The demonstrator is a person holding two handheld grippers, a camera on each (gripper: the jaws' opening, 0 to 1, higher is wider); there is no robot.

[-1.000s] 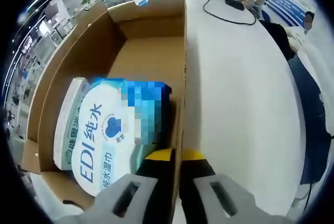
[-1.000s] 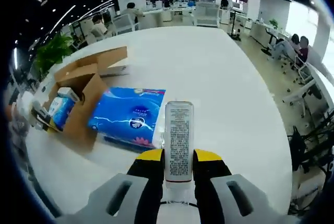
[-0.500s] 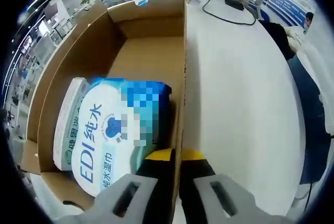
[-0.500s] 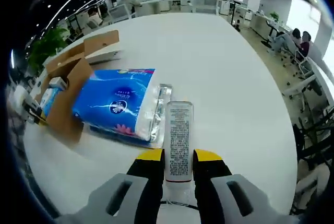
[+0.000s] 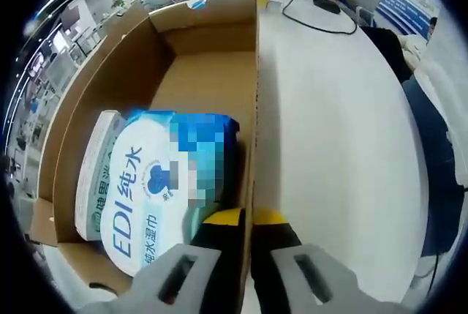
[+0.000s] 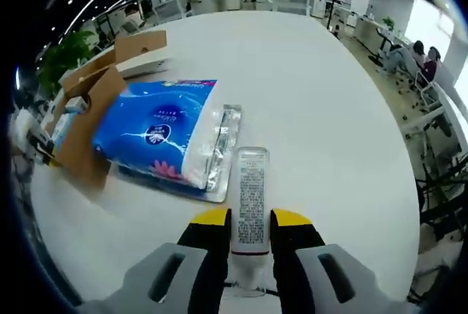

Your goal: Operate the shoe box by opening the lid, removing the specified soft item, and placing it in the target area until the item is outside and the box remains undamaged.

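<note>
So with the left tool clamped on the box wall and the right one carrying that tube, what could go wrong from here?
1. The left tool pinches the thin cardboard wall of the shoe box; any pull or twist could crease or tear it.
2. The right tool holds a small white tube by one end only; it may pivot or slip on release.
3. The tube hangs close beside the blue tissue pack on the white table and could nudge it.

Open office (ceiling spotlights), white table
</note>
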